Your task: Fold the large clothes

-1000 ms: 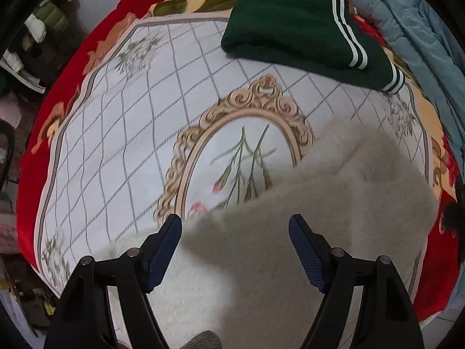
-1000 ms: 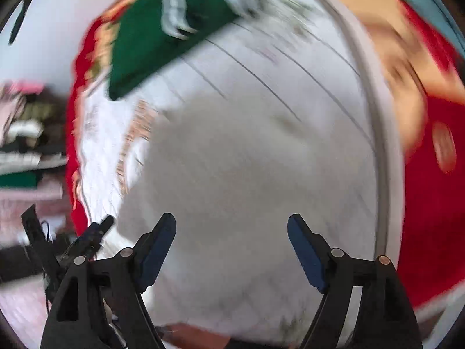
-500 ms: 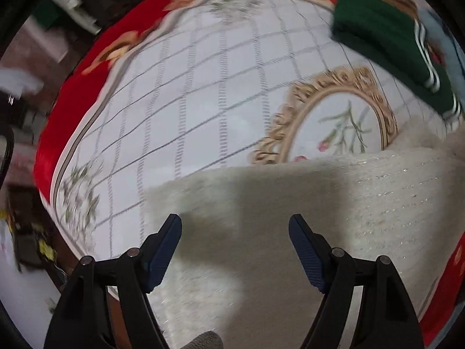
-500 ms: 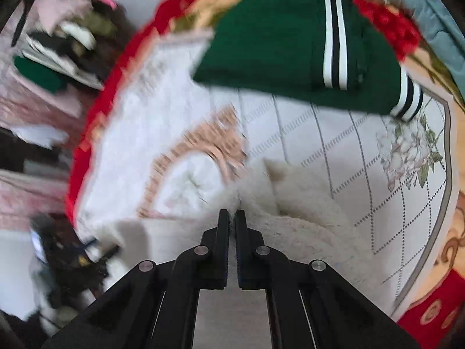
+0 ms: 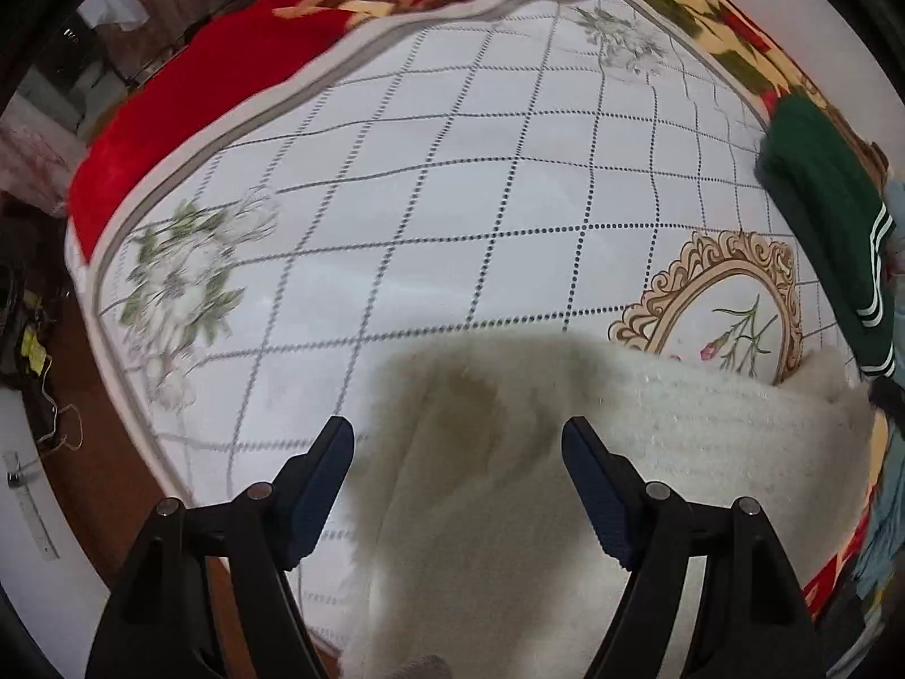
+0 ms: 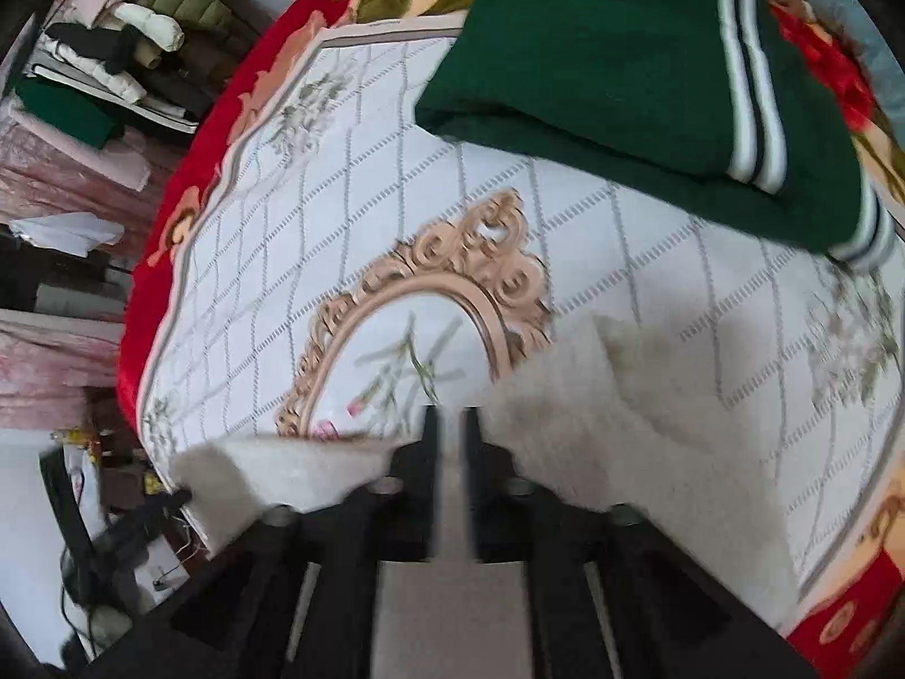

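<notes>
A cream fleece garment (image 5: 537,452) lies on the near part of the bed; in the right wrist view it (image 6: 594,424) spreads to both sides of the fingers. My left gripper (image 5: 458,464) is open and hovers just above the garment's left end, its blue pads (image 5: 322,475) apart. My right gripper (image 6: 451,424) is shut on the garment's edge, its fingers almost together with cloth on both sides. A folded green sweater (image 6: 622,85) with white stripes lies at the far side of the bed.
The bedspread (image 5: 452,198) is white with a grid pattern, an ornate gold oval frame (image 6: 418,305) and a red border (image 5: 198,85). A light blue garment (image 5: 888,452) lies at the right. Piled clothes (image 6: 113,56) stand beyond the bed's left side.
My right gripper went from open to shut on the cream garment. My left gripper swung left toward the garment's left end and stayed open.
</notes>
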